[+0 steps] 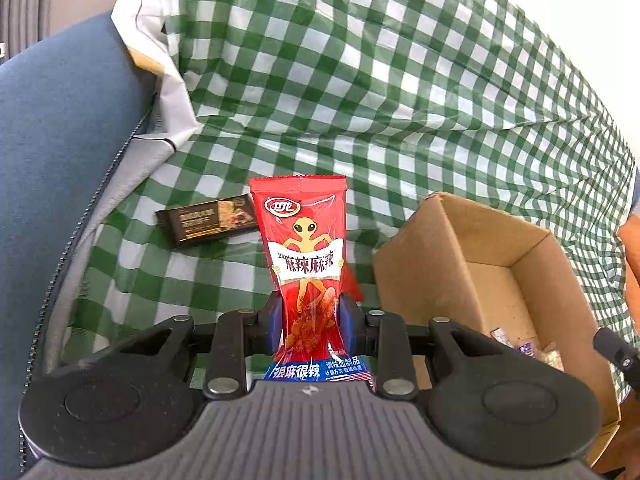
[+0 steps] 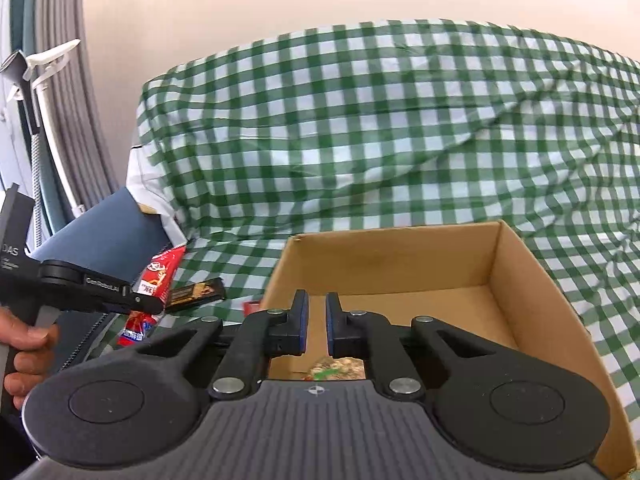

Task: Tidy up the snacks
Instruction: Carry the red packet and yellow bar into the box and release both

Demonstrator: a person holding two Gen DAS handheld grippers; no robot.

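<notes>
My left gripper is shut on a red spicy-snack packet and holds it upright above the checked cloth, left of the cardboard box. The packet also shows in the right wrist view, held by the left gripper. A dark chocolate bar lies on the cloth behind the packet; it also shows in the right wrist view. My right gripper hangs over the box, its jaws a small gap apart and empty. Wrapped snacks lie on the box floor.
A green and white checked cloth covers the surface and rises at the back. A blue zippered cushion lies to the left. A small red item lies by the box's left wall. A person's hand grips the left handle.
</notes>
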